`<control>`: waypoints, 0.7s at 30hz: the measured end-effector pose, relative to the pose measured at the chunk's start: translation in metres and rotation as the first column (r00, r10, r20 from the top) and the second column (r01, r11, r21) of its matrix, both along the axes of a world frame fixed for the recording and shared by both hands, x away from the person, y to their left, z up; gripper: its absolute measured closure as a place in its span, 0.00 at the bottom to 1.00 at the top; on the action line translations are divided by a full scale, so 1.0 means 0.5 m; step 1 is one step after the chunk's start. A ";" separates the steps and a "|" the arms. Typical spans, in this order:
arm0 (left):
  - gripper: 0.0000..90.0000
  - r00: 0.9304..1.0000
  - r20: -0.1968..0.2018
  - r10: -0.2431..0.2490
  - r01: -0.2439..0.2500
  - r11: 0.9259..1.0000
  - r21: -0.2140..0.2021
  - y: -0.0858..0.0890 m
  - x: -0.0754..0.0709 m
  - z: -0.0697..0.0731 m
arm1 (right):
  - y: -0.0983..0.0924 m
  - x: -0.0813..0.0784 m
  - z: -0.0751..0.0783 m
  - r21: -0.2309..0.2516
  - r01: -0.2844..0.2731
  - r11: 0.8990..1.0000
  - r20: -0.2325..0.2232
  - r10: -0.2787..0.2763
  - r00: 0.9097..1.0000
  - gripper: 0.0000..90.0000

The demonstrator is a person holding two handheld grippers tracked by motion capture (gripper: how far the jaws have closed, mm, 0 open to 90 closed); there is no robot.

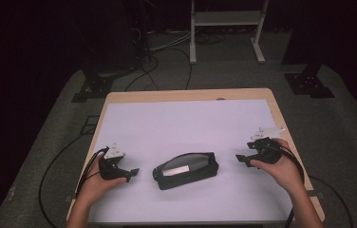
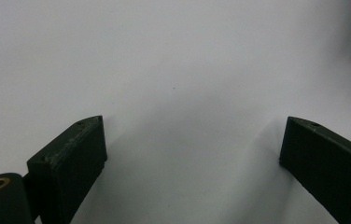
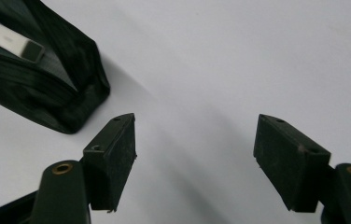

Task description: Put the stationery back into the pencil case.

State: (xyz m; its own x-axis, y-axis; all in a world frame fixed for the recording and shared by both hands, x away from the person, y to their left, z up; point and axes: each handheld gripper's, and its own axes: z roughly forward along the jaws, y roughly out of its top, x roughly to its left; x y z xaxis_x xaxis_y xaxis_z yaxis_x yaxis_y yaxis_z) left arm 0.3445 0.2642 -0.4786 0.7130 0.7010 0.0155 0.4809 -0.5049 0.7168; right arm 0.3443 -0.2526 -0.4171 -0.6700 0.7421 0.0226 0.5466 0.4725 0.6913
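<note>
Black zippered pouch (image 1: 185,170) on white desk (image 1: 181,123) between left gripper (image 1: 131,172) and right gripper (image 1: 239,158) (fingers of both apart, empty).

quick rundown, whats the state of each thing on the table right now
black pouch: lying flat on the white table cover, apparently closed, between the grippers, untouched
left gripper: open, holding nothing, low over the cover
right gripper: open, holding nothing, close to the pouch's end
</note>
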 end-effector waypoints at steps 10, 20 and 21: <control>0.07 1.000 0.000 0.000 0.000 1.000 0.000 0.000 0.000 0.000 | -0.050 -0.005 -0.038 -0.018 0.074 0.997 -0.036 -0.075 0.997 0.29; 0.07 1.000 0.001 0.000 0.000 1.000 0.001 0.000 0.000 0.000 | -0.078 0.012 -0.076 -0.038 0.123 0.992 -0.054 -0.125 0.991 0.26; 0.07 1.000 0.003 0.000 0.000 1.000 -0.001 0.000 0.000 0.000 | -0.079 0.013 -0.078 -0.044 0.126 0.991 -0.057 -0.128 0.990 0.26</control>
State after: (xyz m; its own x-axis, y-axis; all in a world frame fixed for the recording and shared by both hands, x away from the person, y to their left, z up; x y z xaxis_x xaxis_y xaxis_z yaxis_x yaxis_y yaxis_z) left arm 0.3445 0.2640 -0.4788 0.7126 0.7013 0.0167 0.4792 -0.5040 0.7186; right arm 0.3510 -0.2921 -0.4558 -0.5686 0.8222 0.0278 0.6436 0.4236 0.6374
